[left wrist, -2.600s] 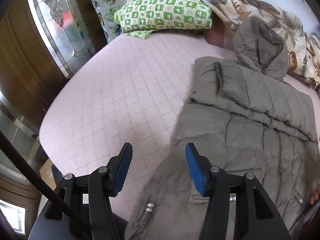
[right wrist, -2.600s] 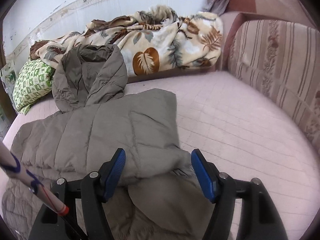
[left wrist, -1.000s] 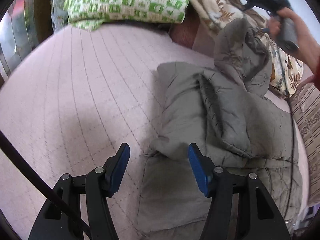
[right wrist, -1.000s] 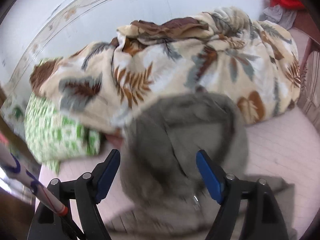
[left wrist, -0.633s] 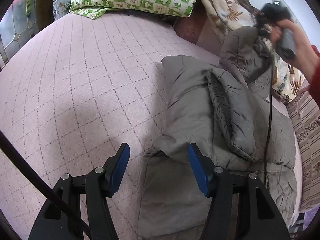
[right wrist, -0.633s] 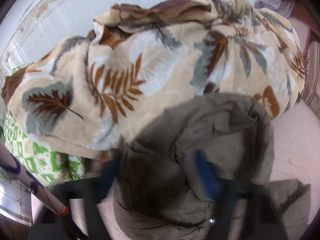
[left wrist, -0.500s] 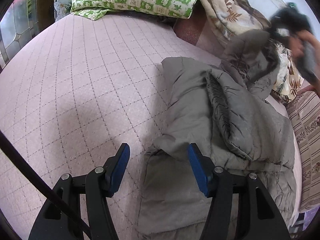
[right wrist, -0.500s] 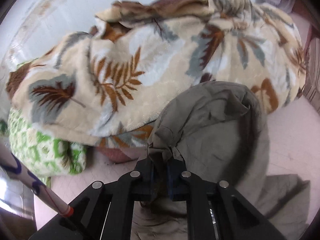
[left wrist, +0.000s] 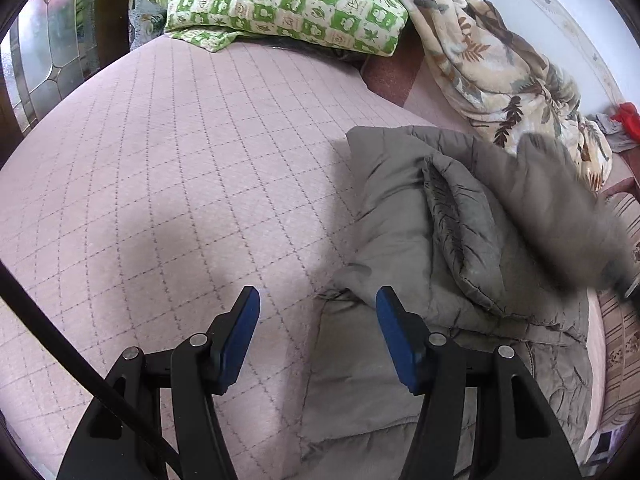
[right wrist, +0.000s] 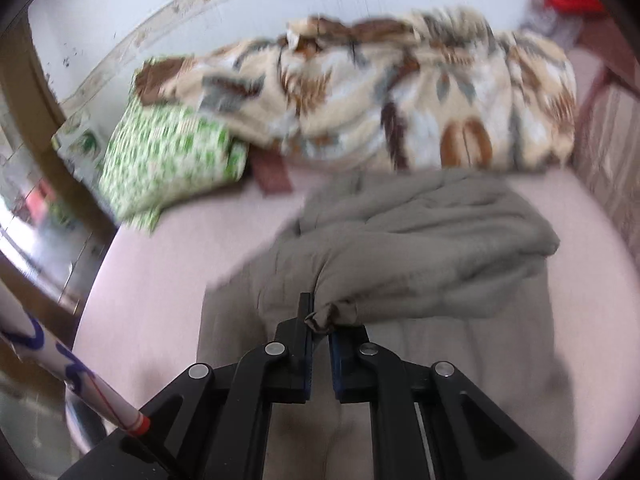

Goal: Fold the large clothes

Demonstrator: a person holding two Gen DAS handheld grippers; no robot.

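A grey quilted hooded jacket point(left wrist: 404, 216) lies partly folded on a pink quilted bed point(left wrist: 180, 184). My left gripper point(left wrist: 318, 312) hangs open just above the jacket's left edge, nothing between its blue pads. My right gripper point(right wrist: 320, 324) is shut on the rim of the jacket's hood point(right wrist: 332, 314) and holds it over the jacket's body point(right wrist: 420, 248). In the left wrist view the lifted hood point(left wrist: 568, 216) is a grey blur at the right, and the right gripper itself is hidden at the frame's edge.
A green-and-white checked pillow point(left wrist: 280, 0) and a crumpled leaf-print blanket point(left wrist: 492, 64) lie along the wall at the head of the bed. A striped sofa arm point(left wrist: 624, 320) borders the right side. Glass door panels point(left wrist: 44, 48) stand at the left.
My right gripper closed on the hood by the blanket and pulled it back over the jacket's body. The left gripper stayed open and hardly shifted.
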